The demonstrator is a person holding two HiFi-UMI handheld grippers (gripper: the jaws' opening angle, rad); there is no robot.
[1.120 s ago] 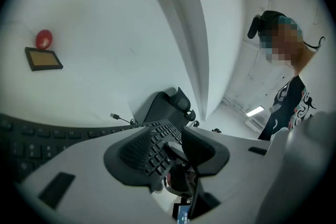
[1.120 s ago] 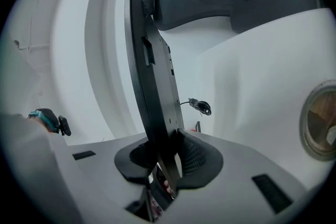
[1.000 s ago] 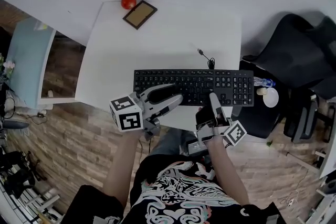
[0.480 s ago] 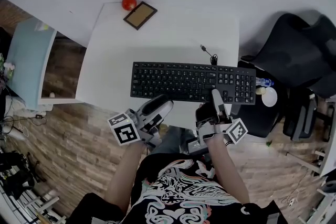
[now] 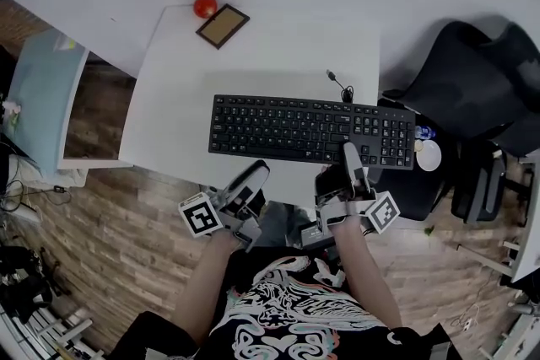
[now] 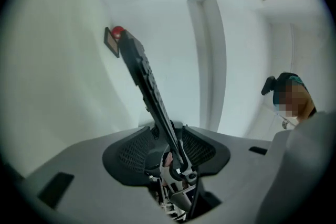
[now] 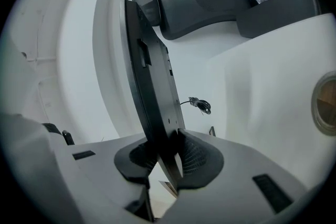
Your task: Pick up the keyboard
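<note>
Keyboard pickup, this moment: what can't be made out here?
- Key legends on the keyboard: too small in the head view, edge-on in both gripper views.
- Whether the left tongs, just opened wider, touch it: depth unclear in the left gripper view.
- Keyboard's near edge under the right tongs: covered by them in the head view.
- Brown framed thing: too small in the head view.

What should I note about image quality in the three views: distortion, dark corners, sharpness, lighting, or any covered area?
Head view: wide-angle bending, the table edges bow; light is even, the keyboard is sharp. Left gripper view: round image with black corners, a mosaic patch at the right, the keyboard's near end soft. Right gripper view: black corners too, bright white surfaces, the cable sharp.
</note>
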